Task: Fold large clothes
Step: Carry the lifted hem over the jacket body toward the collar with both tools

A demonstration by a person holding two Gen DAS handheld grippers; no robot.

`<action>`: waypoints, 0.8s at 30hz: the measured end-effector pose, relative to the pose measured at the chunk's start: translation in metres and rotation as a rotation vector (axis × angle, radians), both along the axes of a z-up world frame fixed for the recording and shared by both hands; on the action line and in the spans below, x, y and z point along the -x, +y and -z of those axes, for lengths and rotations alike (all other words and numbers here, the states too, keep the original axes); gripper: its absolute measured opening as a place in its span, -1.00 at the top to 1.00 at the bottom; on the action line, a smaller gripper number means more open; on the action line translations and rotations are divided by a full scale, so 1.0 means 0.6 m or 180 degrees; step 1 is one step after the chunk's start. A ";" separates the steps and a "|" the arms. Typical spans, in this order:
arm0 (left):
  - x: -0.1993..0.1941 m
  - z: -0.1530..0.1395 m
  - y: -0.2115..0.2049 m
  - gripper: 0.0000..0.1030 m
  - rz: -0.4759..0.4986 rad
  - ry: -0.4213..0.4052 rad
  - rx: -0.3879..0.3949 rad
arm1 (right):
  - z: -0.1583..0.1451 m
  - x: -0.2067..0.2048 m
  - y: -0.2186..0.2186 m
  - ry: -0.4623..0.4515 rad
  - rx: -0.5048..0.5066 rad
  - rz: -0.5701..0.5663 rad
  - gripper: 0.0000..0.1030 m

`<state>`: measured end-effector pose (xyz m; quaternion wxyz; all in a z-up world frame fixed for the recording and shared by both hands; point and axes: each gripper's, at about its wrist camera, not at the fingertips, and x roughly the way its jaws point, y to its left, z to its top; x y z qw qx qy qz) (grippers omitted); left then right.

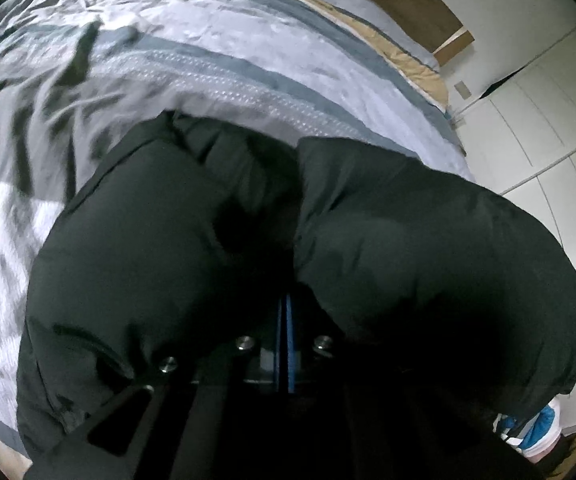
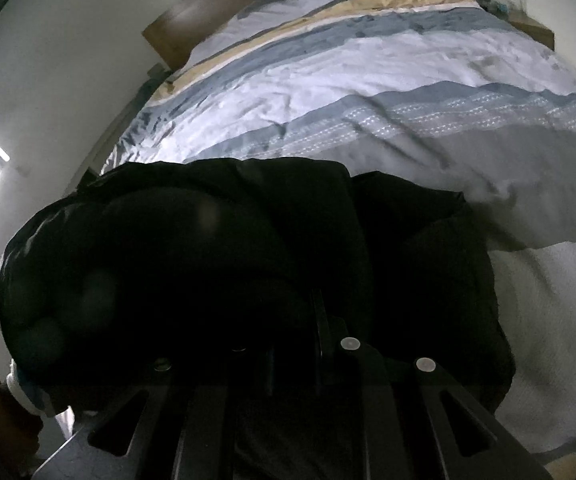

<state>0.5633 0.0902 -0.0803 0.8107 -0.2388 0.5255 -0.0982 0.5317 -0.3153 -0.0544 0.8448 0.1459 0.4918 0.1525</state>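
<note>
Your left gripper (image 1: 286,300) was pinched tight on the black puffer jacket (image 1: 388,232) — your right gripper (image 2: 316,320) clamped on it too. The jacket hung bunched over the striped bed cover (image 2: 368,60) beyond. Slick, bulky fabric could slide out, so the fold might land crooked.

Soft cloth against hard black plastic and bare metal screws

The black puffer jacket (image 1: 388,232) is smooth padded cloth with a faint sheen, billowing at the centre of both views. Toward 12 o'clock lies the striped duvet (image 2: 368,64), crumpled matt cotton-like cloth, one band woven with a raised pattern. The headboard (image 2: 192,20), at 11 o'clock in the right view, looks like matt brown wood. At 6 o'clock the left gripper (image 1: 286,312) and right gripper (image 2: 320,320) show matt black plastic with shiny metal screw heads.
</note>
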 end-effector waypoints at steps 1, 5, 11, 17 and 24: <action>0.004 -0.002 0.002 0.98 -0.0011 -0.0007 0.0003 | 0.001 0.001 0.003 -0.0003 0.0046 -0.0012 0.73; 0.023 -0.025 0.007 0.98 0.0012 -0.0072 -0.0075 | 0.000 0.008 0.009 -0.0020 0.0133 -0.0020 0.73; 0.040 -0.063 0.037 0.94 -0.0126 -0.0091 -0.0110 | -0.006 0.012 0.013 -0.0033 0.0226 -0.0032 0.71; 0.038 -0.123 0.058 0.94 -0.0340 -0.0353 0.0035 | -0.006 0.011 0.020 -0.0031 0.0350 -0.0092 0.71; -0.009 -0.165 -0.006 0.93 -0.0078 -0.0510 0.0149 | -0.007 0.012 0.020 -0.0026 0.0317 -0.0046 0.71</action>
